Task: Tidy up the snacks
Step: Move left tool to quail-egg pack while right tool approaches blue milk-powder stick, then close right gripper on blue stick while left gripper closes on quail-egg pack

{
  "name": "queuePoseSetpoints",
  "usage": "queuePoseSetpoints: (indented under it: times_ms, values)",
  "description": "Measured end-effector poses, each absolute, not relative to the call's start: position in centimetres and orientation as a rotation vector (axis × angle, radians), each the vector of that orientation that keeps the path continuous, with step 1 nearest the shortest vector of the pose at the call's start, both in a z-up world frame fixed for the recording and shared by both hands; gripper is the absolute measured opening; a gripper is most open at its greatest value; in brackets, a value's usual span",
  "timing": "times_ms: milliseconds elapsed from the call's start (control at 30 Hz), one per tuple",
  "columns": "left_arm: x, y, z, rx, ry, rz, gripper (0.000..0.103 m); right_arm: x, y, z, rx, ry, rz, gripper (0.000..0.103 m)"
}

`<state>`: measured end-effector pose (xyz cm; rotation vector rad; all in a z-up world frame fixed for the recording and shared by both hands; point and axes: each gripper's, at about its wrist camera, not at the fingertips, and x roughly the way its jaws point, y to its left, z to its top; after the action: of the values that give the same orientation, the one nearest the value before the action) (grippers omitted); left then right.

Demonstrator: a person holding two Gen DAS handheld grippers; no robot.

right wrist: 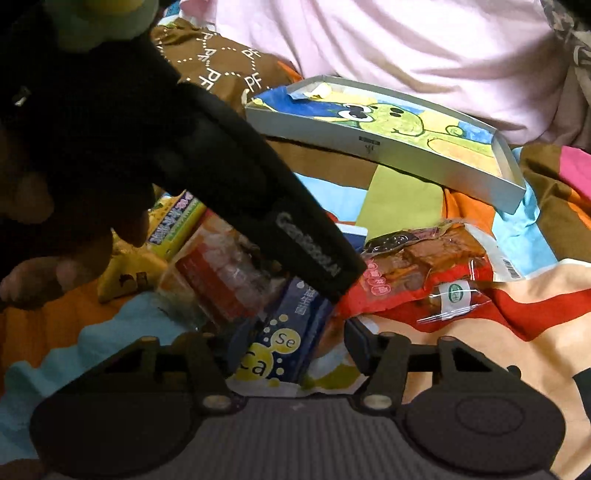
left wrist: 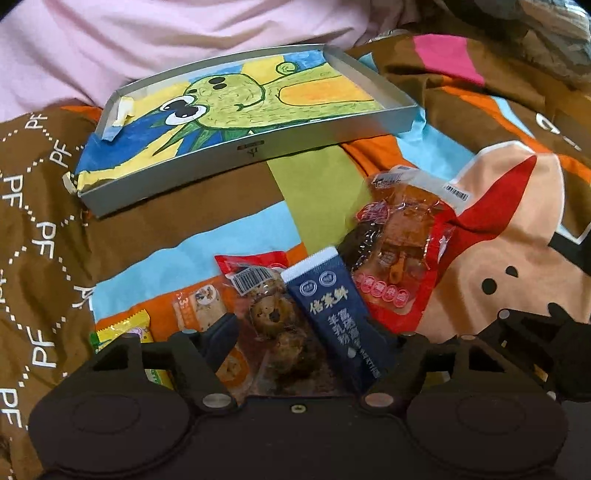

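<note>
A pile of snack packets lies on a patterned bedspread. In the left wrist view my left gripper (left wrist: 306,328) is open around a dark blue sachet (left wrist: 328,306) and a clear pack of brown eggs (left wrist: 273,314); a red tofu pack (left wrist: 399,258) lies to the right. In the right wrist view my right gripper (right wrist: 291,343) is open around the blue sachet (right wrist: 291,332), with the left gripper's black body (right wrist: 258,192) reaching in above it. A shallow grey tray (left wrist: 258,151) lined with a green cartoon drawing sits behind the pile; it also shows in the right wrist view (right wrist: 406,155).
Yellow and orange packets (left wrist: 125,328) lie at the left of the pile, with a green-and-yellow box (right wrist: 177,225) and an orange pack (right wrist: 218,273). A pink blanket (left wrist: 166,33) lies behind the tray. The bedspread (left wrist: 517,236) is rumpled.
</note>
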<state>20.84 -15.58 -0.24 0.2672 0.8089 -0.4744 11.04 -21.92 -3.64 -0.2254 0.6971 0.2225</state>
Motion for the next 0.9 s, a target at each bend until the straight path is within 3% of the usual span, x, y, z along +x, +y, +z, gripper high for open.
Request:
queuePoseSetpoints:
  times_ms: [267,500,633,900]
  values:
    - [20.7,-15.5,-0.3,0.273,0.821,-0.468,0.072,11.6,-22.6,-3.2,-0.290,0.686,0.121,0.035]
    - [20.9,-15.8,-0.2,0.264,0.831,-0.448,0.068,12.7,-25.3,-2.2,-0.238,0.657,0.037,0.033]
    - [21.4,-16.1,-0.2,0.248,0.849,-0.426,0.060,12.8,-25.5,-2.3,-0.235,0.652,0.043,0.032]
    - [22.3,-16.7,-1.6,0.288,0.900,-0.395,0.058,12.2,-25.1,-2.1,-0.235,0.646,0.051,0.032]
